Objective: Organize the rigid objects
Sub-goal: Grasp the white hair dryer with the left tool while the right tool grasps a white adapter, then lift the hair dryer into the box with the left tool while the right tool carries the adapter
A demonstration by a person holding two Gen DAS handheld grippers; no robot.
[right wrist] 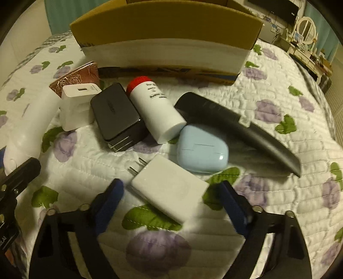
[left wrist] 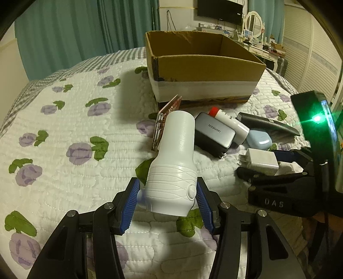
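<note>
You are working in dim, yellowish room light. A green lamp [left wrist: 317, 118] flares with glare at the left view's right edge. Both fisheye views bend and darken at the corners. The right tongs [right wrist: 171, 193] are motion-blurred, with soft shadows on the bed [right wrist: 278, 214].

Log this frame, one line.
left gripper: shut on white device | right gripper: open around white charger | box: empty

Bedroom backdrop
A flowered quilt [left wrist: 64, 128] covers the bed; teal curtains [left wrist: 64, 32] hang far left, a dark screen [left wrist: 219, 10] far right.
</note>
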